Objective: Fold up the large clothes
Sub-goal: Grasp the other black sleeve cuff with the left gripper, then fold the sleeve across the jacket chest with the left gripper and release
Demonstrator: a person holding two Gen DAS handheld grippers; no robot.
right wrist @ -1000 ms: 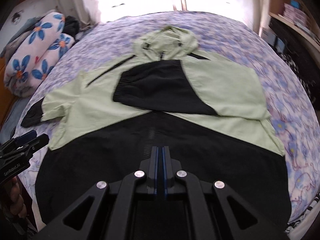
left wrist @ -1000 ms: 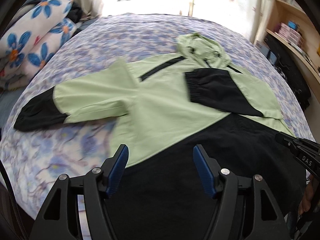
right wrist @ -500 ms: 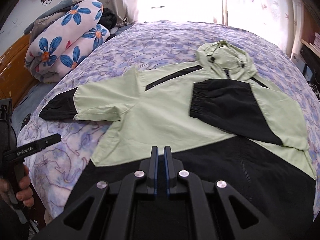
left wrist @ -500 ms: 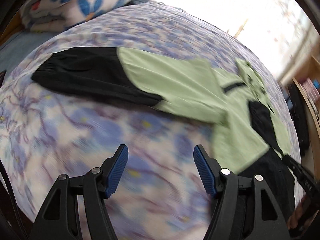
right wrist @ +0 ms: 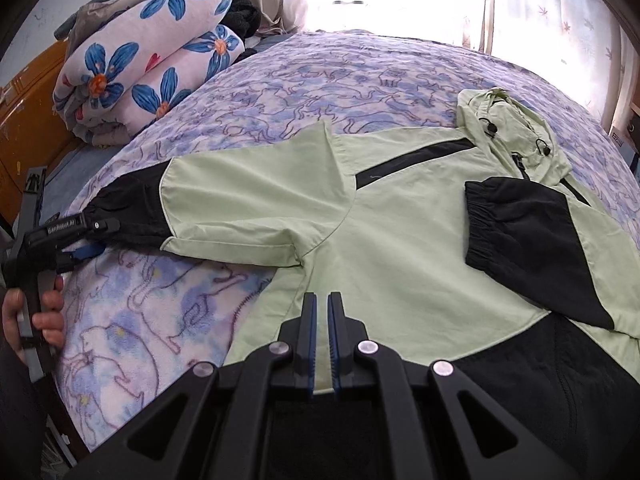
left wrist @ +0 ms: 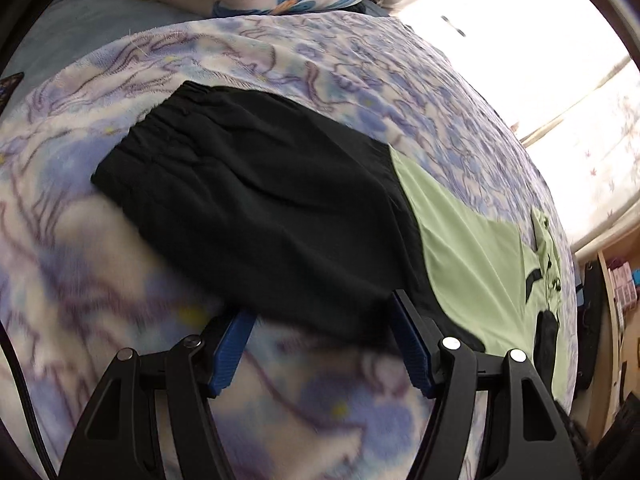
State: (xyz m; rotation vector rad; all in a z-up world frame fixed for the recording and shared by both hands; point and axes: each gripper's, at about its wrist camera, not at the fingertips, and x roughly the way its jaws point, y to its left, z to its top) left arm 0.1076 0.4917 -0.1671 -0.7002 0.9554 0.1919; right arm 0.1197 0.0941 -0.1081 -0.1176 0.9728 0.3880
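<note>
One sleeve is folded across my jacket; the other lies flat. Left gripper open at its edge, right gripper closed, empty.

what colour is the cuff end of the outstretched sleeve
Black, on the sleeve cuff; clearest in the left wrist view.

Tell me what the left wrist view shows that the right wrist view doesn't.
Only the left wrist view: the open left tool from behind, its pads either side of the spread black sleeve's near edge, not pressing.

Only the right wrist view: the shut right tool over the green front, the folded sleeve lying across the chest, a hand.

Both: the jacket, the hood, the floral bedspread, the rolled quilt.
</note>
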